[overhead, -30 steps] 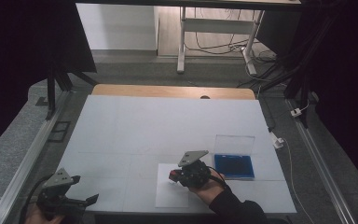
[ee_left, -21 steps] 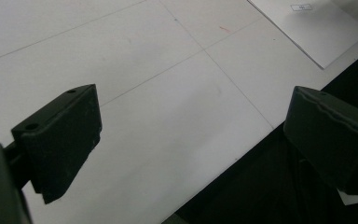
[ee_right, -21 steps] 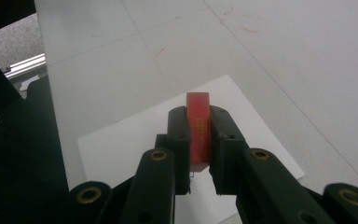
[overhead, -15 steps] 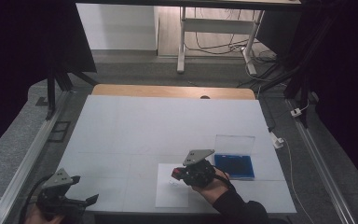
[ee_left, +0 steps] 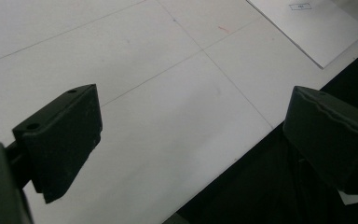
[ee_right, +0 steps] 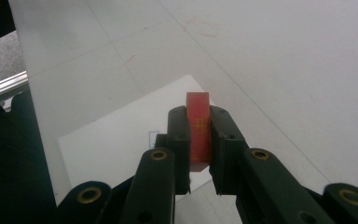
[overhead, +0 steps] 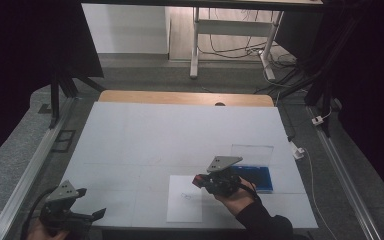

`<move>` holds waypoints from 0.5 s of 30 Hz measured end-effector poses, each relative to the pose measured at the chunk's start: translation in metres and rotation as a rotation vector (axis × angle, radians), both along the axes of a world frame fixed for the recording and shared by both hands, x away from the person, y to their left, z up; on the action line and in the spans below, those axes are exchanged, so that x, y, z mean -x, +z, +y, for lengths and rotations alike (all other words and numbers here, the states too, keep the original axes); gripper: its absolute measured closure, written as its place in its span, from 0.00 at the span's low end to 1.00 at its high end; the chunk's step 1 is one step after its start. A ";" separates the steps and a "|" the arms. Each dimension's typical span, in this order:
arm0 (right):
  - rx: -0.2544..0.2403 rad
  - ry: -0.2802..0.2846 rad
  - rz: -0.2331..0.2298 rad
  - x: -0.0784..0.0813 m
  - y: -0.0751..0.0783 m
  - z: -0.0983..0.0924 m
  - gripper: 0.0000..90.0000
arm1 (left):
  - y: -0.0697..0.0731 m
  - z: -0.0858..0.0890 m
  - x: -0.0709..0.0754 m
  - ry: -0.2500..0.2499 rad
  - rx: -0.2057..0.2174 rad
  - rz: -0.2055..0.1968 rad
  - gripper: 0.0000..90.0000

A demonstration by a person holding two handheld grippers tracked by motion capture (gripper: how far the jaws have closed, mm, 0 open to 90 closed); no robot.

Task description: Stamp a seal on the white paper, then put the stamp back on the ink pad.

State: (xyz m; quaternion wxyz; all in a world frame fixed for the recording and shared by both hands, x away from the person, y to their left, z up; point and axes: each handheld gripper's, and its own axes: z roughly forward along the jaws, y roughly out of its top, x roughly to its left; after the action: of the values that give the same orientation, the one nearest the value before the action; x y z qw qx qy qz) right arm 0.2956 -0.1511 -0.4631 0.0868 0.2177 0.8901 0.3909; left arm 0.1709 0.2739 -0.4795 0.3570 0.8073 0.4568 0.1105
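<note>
The red stamp block [ee_right: 198, 126] sits clamped between the right tool's [overhead: 200, 181] jaws, just above the white sheet [overhead: 185, 210] on the counter [overhead: 145, 135]. Over the last second it has shifted from the sheet toward the blue ink tray [overhead: 257, 177], probably for inking. The left tool [ee_left: 191, 140] hangs wide apart, empty.

A lab recording bay: white surface [overhead: 145, 145] framed by aluminium rails [overhead: 27, 175], black curtains [overhead: 25, 55], loose cables [overhead: 240, 50] on the floor

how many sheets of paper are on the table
1. The sheet of paper lies flat near the table's front edge, just left of the right gripper, with a small printed box on it. None seems hidden.
</note>
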 end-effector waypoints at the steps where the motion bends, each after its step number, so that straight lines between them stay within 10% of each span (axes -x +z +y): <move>1: 0.002 -0.003 -0.001 0.000 0.001 -0.002 0.89 | 0.000 0.000 0.000 0.000 -0.001 0.000 0.05; 15: -0.007 -0.087 -0.035 -0.010 0.010 -0.030 0.89 | 0.000 0.000 0.000 0.002 0.002 -0.001 0.05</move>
State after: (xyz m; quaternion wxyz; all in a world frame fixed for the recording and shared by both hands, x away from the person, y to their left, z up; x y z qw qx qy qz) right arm 0.3054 -0.1809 -0.4533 0.1186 0.2496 0.8768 0.3936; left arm 0.1707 0.2741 -0.4796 0.3579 0.8064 0.4576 0.1107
